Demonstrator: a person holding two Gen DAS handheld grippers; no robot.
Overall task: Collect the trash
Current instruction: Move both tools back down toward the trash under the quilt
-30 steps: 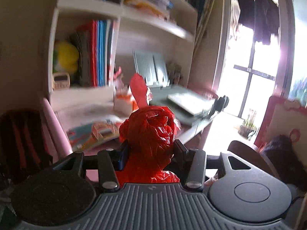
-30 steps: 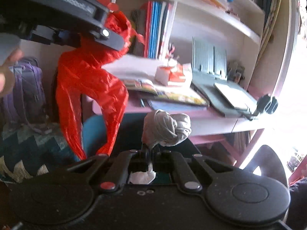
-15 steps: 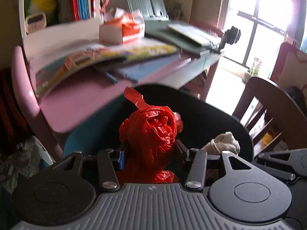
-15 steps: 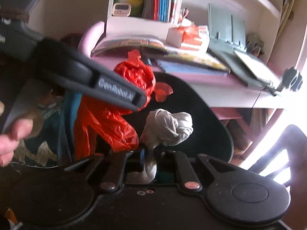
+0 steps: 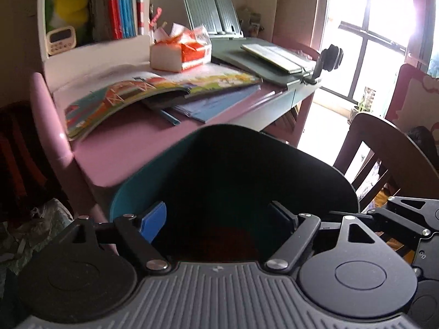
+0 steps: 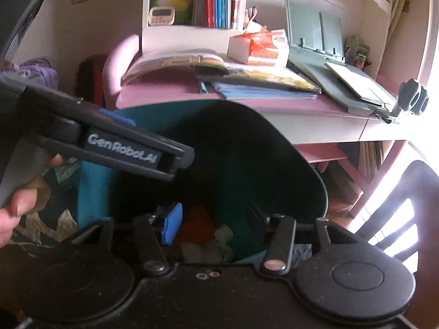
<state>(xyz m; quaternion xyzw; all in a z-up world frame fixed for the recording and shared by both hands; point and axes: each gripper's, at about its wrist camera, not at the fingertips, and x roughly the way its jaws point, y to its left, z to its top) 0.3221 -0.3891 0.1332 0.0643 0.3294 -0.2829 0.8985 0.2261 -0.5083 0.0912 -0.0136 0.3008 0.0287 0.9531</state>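
Both releases are in progress over the teal bin [image 6: 93, 181]. My left gripper [image 5: 219, 219] has its jaws opening and nothing sits between them; only the dark bin interior shows ahead. My right gripper [image 6: 211, 223] is likewise opening, with no item pressed by its pads.

The task items now lie at the bottom of the bin: the red plastic bag [image 6: 196, 226] and, just beside it, the grey crumpled wad [image 6: 208, 246]. In the left wrist view only a dim reddish patch low in the bin is visible.

Compared with a second ago: the left jaws then clamped the red bag, held up in front of the bookshelf [image 5: 90, 5]; the right jaws pinched the grey wad. Both grippers have since come down over the bin mouth.

I judge this pair of items collected. The pink desk [image 5: 131, 139] carries books and a tissue pack [image 5: 181, 52]; further trash is not identifiable there.
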